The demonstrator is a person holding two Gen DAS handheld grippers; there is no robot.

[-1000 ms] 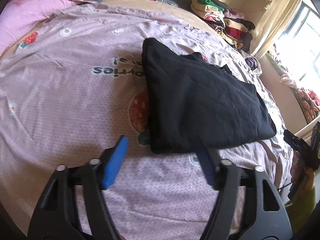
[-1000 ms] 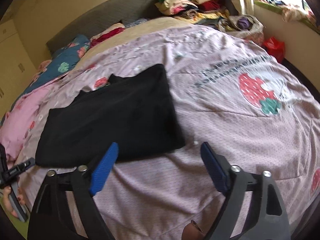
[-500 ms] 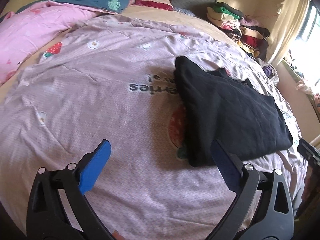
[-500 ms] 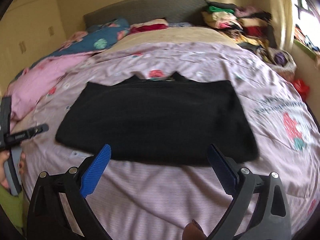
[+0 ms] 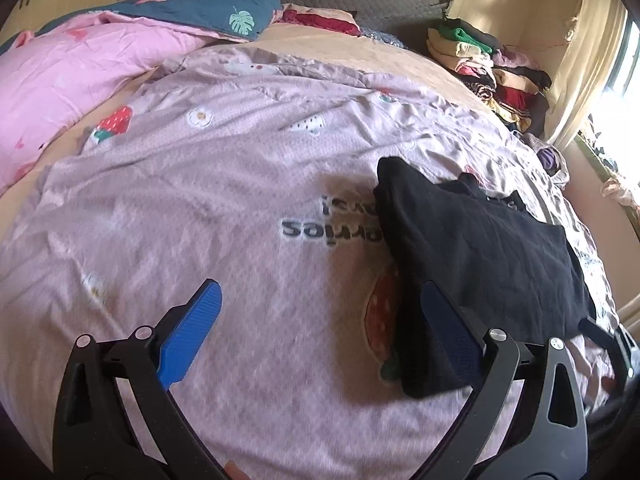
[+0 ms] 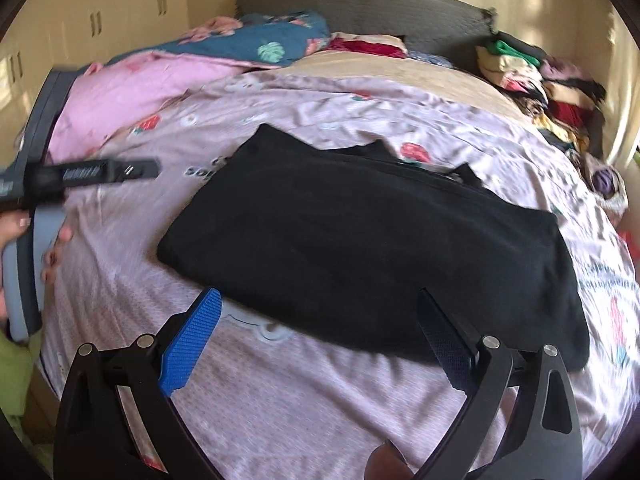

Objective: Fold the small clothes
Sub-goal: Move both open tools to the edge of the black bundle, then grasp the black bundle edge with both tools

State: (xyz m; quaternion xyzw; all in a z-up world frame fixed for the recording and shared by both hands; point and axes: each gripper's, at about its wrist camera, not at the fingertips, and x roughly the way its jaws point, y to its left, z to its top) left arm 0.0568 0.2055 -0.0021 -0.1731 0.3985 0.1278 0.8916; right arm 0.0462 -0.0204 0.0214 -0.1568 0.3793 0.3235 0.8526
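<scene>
A black garment (image 6: pixel 372 248) lies folded flat on the lilac strawberry-print sheet (image 6: pixel 280 392). In the left wrist view the garment (image 5: pixel 480 264) lies to the right. My left gripper (image 5: pixel 320 328) is open and empty above the sheet, its right finger over the garment's near left edge. My right gripper (image 6: pixel 320 332) is open and empty, hovering at the garment's near edge. The left gripper's body (image 6: pixel 48 184) shows at the left of the right wrist view.
A pink blanket (image 5: pixel 68 76) and a teal leaf-print quilt (image 5: pixel 208 8) lie at the head of the bed on the left. A pile of folded clothes (image 5: pixel 488 68) stands at the back right by a curtain (image 5: pixel 588 52). A grey headboard (image 6: pixel 360 8) runs behind.
Both grippers have swung left and drawn back a little; the garment has shifted right in both views. The left gripper's jaws stand wider than a second ago. The garment lies unmoved.
</scene>
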